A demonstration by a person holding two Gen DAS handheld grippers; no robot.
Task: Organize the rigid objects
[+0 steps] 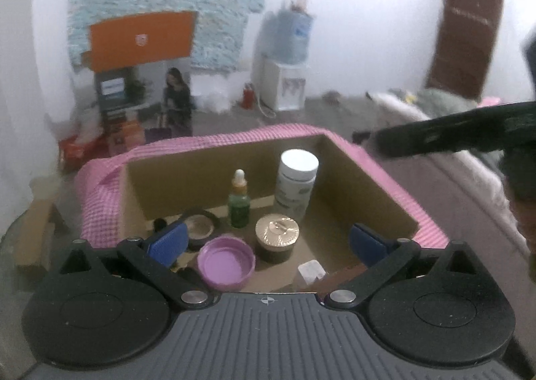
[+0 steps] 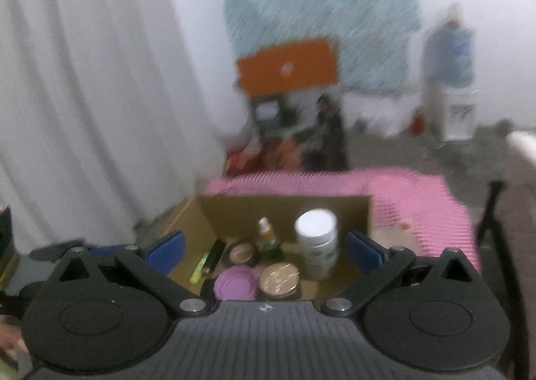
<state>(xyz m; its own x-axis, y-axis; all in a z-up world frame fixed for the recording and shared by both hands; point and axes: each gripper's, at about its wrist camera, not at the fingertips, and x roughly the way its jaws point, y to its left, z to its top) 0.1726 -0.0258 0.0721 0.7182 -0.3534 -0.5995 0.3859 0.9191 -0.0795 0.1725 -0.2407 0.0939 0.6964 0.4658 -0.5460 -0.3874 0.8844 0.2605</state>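
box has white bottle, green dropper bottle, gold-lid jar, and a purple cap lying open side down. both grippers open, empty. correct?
One error: the purple cap lies open side up; the left wrist view shows its hollow inside. The rest holds: white bottle, green dropper bottle and gold-lid jar are in the box, and the left gripper and right gripper are open and empty.

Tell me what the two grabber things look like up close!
Both look alike. The left gripper and the right gripper each have two blue fingers with a bumpy, dotted pad. Black arms with silver round pins join them to two big black speckled discs. Between the discs sits a grey ribbed plate with a small crosshair mark. No cables show.
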